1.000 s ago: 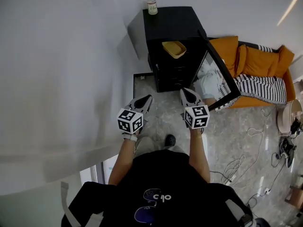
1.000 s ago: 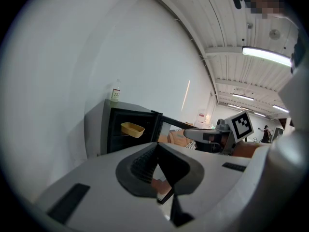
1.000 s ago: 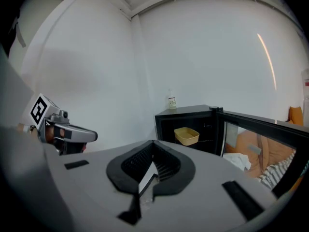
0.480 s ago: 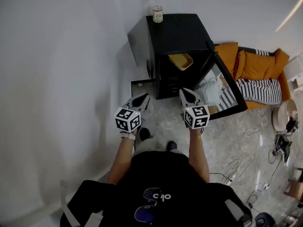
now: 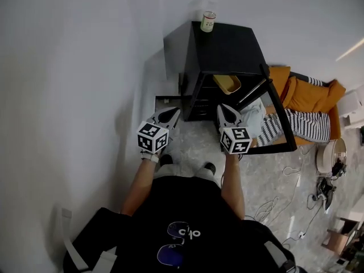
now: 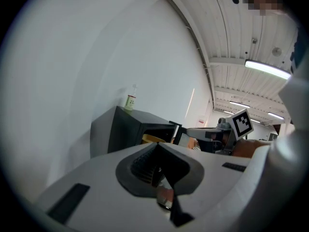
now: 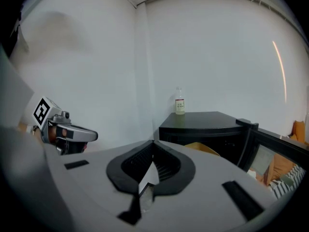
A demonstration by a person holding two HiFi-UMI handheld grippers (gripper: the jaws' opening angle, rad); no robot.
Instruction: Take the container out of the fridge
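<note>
We are holding the left gripper (image 5: 170, 114) and the right gripper (image 5: 226, 110) with jaws pressed together, gripping nothing, near the open black fridge (image 5: 227, 44). The yellow container (image 5: 227, 83) is sitting inside on its top shelf.

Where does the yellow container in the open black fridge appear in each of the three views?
Head view: yellow container upper centre-right, on a shelf inside the open fridge.
Left gripper view: near centre, a yellow sliver in the fridge's opening.
Right gripper view: right of centre, lower half.
Shared landmark: the small bottle on the fridge top, in all three views.
</note>
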